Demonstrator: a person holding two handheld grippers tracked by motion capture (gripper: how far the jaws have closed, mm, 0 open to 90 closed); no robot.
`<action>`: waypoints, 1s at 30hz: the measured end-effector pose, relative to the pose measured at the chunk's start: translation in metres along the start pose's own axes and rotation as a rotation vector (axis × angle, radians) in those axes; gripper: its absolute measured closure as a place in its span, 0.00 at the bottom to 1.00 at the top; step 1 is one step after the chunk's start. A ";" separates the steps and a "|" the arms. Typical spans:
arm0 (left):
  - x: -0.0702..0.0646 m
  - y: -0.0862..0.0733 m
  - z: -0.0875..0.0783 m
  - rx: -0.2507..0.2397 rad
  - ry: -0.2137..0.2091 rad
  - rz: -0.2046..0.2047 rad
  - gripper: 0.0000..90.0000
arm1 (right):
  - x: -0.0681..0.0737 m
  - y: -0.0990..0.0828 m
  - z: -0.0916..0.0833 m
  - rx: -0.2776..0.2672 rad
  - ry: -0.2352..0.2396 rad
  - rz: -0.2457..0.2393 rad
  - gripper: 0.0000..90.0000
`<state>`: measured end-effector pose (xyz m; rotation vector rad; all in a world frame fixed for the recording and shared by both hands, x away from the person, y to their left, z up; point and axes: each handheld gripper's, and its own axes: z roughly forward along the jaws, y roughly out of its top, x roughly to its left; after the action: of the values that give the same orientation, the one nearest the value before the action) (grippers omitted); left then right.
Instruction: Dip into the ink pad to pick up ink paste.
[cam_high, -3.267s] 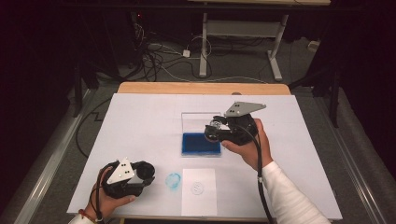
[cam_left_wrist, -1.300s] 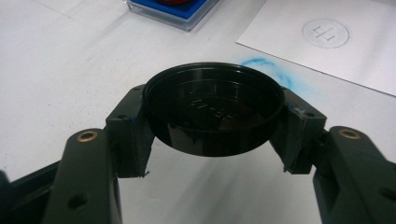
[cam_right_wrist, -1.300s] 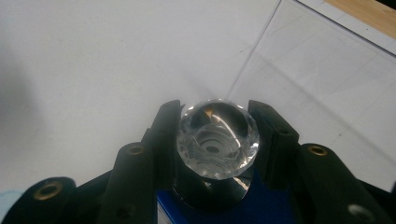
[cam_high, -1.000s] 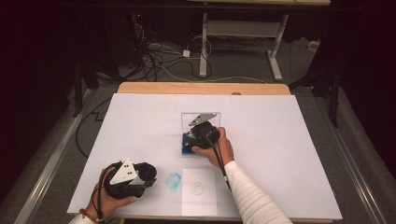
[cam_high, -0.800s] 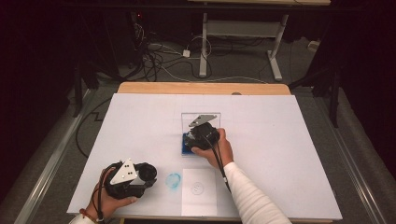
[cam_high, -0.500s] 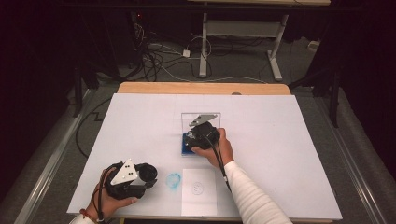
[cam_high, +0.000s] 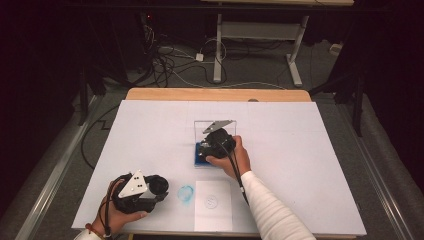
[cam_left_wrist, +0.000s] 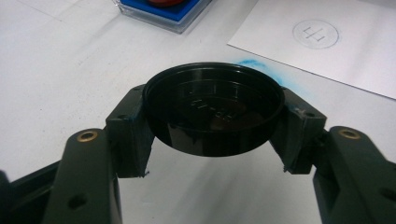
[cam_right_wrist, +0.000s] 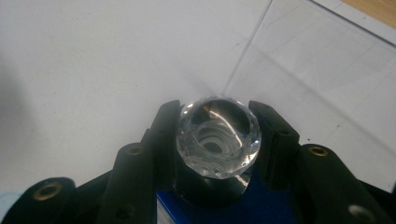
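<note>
One white table (cam_high: 310, 165), cables (cam_high: 175, 60) on floor behind.

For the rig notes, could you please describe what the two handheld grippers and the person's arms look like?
Both are black. The left gripper carries a grey three-cornered plate and a looping black cable; its broad jaws have brass-coloured rivets. The right gripper has the same grey plate, and its black cable trails along a ribbed white sleeve. An orange band sits at the left wrist.
</note>
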<state>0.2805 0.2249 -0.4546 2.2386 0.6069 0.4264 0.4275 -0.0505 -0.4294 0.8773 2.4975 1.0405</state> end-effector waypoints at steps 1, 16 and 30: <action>0.000 0.000 0.000 -0.001 0.001 -0.001 0.41 | -0.001 0.001 -0.002 -0.006 -0.008 0.002 0.63; 0.001 0.001 0.000 0.001 0.004 -0.002 0.41 | -0.034 -0.006 -0.051 -0.011 -0.077 0.022 0.63; 0.002 0.000 0.001 0.009 0.001 -0.002 0.41 | -0.034 -0.025 -0.029 0.028 -0.058 0.060 0.63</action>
<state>0.2826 0.2256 -0.4554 2.2467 0.6121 0.4246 0.4294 -0.1011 -0.4260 0.9813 2.4576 0.9868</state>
